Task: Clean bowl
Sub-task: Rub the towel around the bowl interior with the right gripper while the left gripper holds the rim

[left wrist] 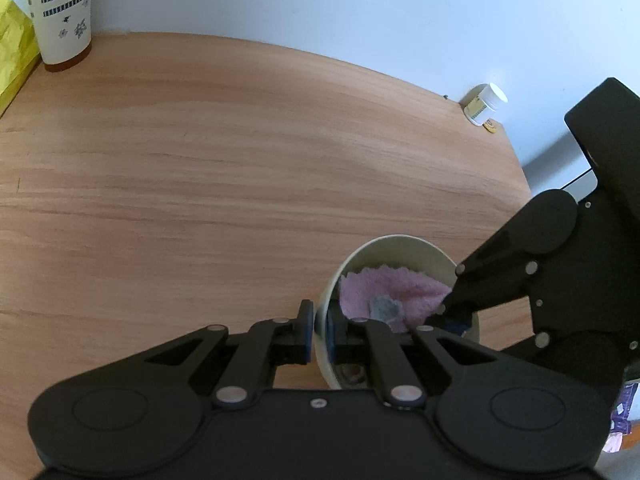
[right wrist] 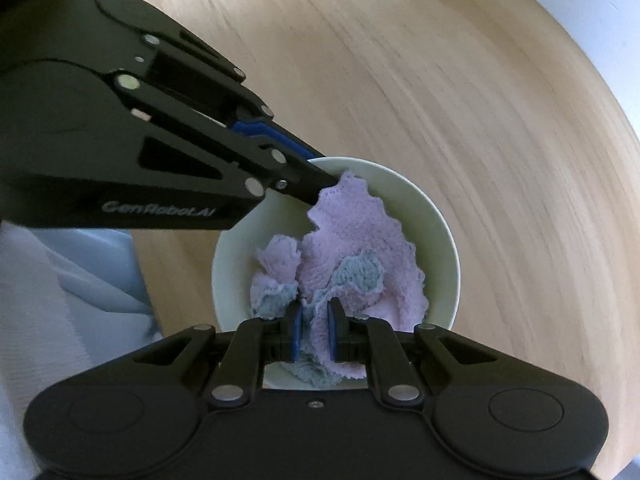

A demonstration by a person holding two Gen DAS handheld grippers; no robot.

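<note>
A cream bowl [left wrist: 400, 242] stands on the wooden table [left wrist: 200, 160] near its right edge. My left gripper [left wrist: 319, 328] is shut on the bowl's near-left rim, one blue pad outside the wall and one inside. In the right wrist view it reaches in from the upper left, the left gripper [right wrist: 324, 174] clamping the bowl [right wrist: 440, 232] at its far rim. A crumpled pink cloth [right wrist: 352, 240] with grey patches fills the bowl. My right gripper [right wrist: 314, 330] points steeply down into the bowl, shut on a fold of the cloth. The left wrist view shows the right gripper [left wrist: 448, 310] pressing on the cloth [left wrist: 392, 292].
A tall patterned paper cup [left wrist: 60, 8] and a yellow bag [left wrist: 12, 52] stand at the table's far left by the white wall. A small white jar [left wrist: 486, 104] sits at the far right corner. Pale fabric [right wrist: 60, 280] lies beyond the table edge on the left.
</note>
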